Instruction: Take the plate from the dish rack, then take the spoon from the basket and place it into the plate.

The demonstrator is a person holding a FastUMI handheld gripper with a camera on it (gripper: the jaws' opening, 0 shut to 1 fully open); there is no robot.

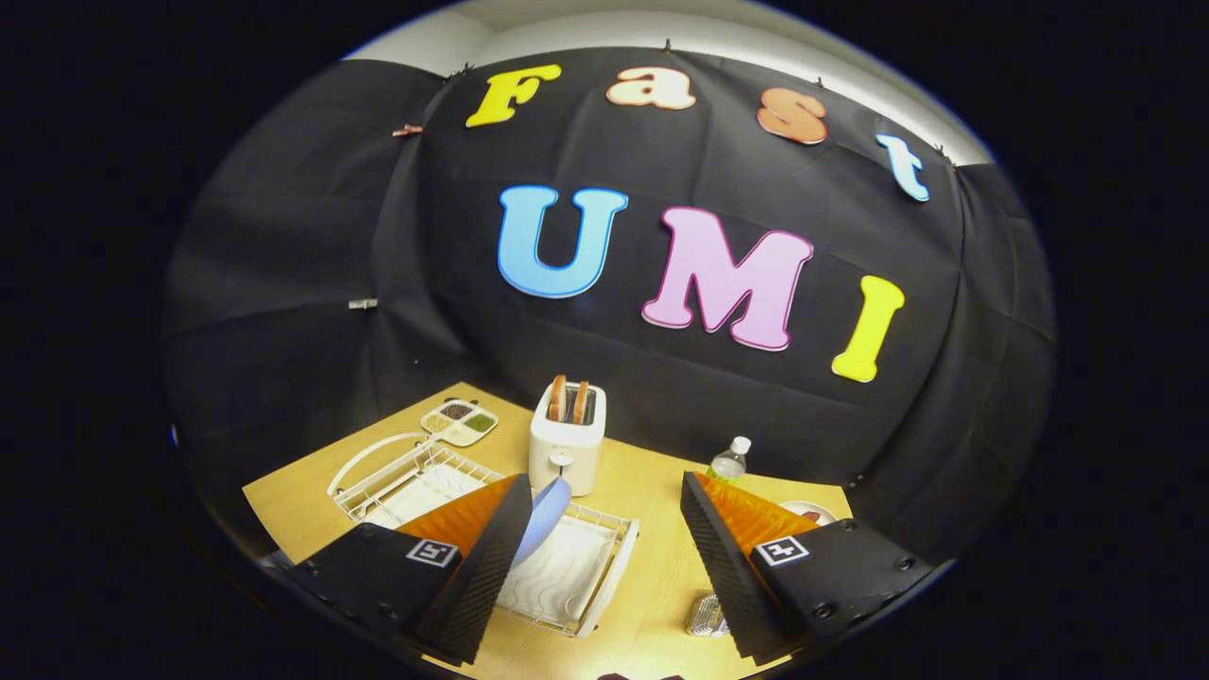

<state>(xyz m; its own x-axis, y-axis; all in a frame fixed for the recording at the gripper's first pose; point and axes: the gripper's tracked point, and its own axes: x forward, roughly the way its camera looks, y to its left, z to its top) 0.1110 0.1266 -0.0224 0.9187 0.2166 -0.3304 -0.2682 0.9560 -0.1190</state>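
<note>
Pale wood forms the tabletop (652, 491), seen from above along my two fingers. My gripper (604, 491) is held above the table with its fingers spread wide and nothing between them.

White wire dish rack (586, 576): lies on the table below and just ahead of my left finger (482, 557), with a ribbed white drain tray inside it. Light blue plate (546, 518): stands on edge in the rack, tilted, right beside the inner face of my left finger; whether they touch I cannot tell.

White toaster (567, 449): stands upright beyond the rack, between the lines of my fingers, with two brown slices of bread (569, 399) sticking out of its slots. Small divided dish (460, 422): sits beyond the rack on the left-finger side, its compartments holding dark, green and pale contents.

Clear plastic bottle (728, 463) with a white cap: stands just beyond the tip of my right finger (727, 557). White round dish (810, 511): partly hidden behind my right finger. Small shiny, crinkled object (706, 616): lies on the table beside the base of my right finger; what it is I cannot tell.
</note>
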